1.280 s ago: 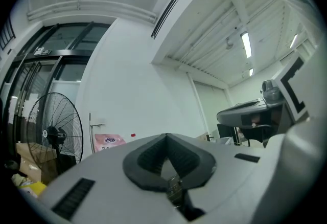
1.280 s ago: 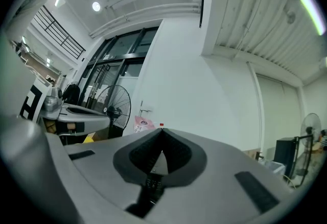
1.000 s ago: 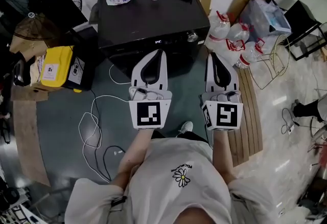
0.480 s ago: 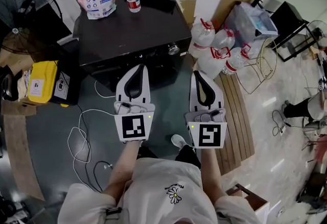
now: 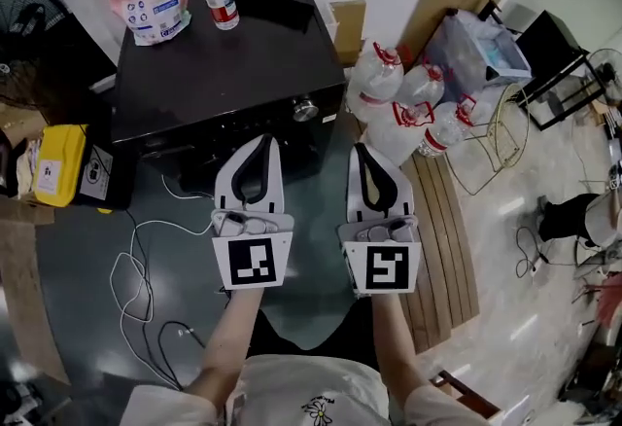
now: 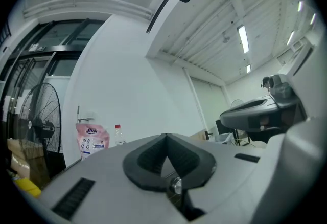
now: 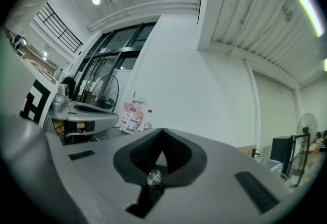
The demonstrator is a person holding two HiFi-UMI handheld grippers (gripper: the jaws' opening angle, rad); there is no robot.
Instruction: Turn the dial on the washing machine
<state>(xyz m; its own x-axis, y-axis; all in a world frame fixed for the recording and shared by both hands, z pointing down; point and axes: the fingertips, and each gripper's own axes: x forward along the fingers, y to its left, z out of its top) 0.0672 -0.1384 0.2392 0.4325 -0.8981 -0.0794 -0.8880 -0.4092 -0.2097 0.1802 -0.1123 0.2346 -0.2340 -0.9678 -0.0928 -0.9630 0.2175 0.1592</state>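
dial: front edge of the black washing machine, just above centre | left gripper, right gripper: both pinched closed, empty, side by side below it | guessing they're just lining up, nothing touched yet

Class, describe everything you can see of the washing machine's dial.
The dial is a small round knob, silvery like metal, standing out from the right end of the front panel of the black washing machine. Any markings are too small to read. Nothing touches it: the left hand-held gripper and right hand-held gripper are short of it, shut.
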